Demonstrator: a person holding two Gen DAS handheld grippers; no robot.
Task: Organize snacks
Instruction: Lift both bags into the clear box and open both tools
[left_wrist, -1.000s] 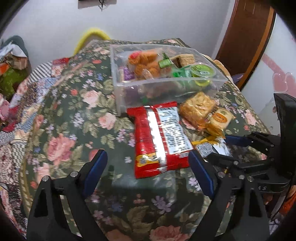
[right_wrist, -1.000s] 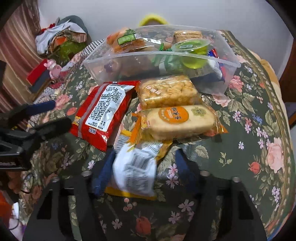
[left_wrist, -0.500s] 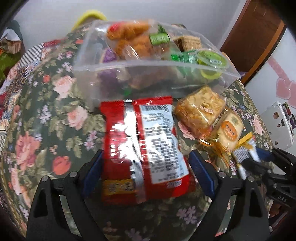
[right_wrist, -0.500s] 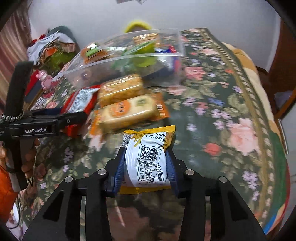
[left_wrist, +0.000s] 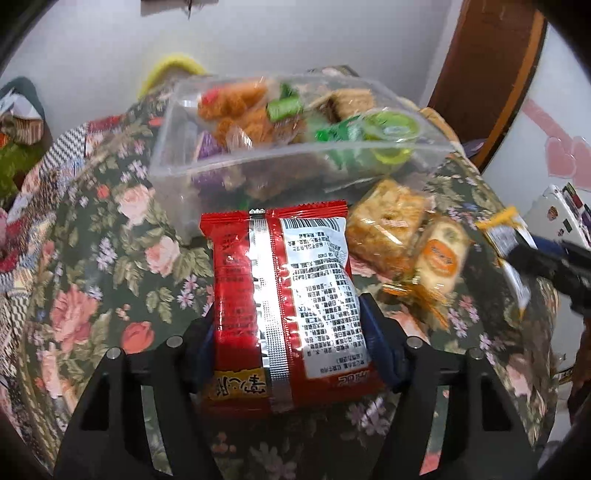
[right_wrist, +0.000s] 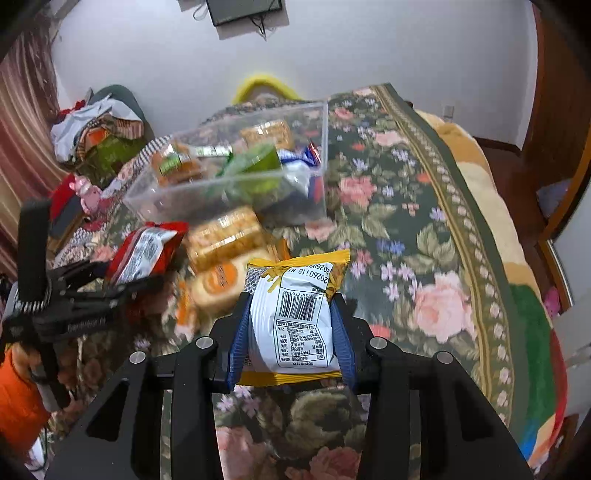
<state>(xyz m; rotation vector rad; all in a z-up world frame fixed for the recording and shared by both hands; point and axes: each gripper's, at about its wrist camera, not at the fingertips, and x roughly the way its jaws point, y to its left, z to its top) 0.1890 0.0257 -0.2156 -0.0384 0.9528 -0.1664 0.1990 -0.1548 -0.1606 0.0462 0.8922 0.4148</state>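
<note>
Risk first: both packets are pinched only at their ends, so either could slip. Left gripper (left_wrist: 288, 339) is clamped on the red packet (left_wrist: 284, 291); right gripper (right_wrist: 291, 332) is clamped on the white packet (right_wrist: 295, 317). Clear box (left_wrist: 236, 173) sits toward the bed's far edge, already crowded. 2 cakes (left_wrist: 410, 236) lie before it, so dropping in from above looks freest
</note>
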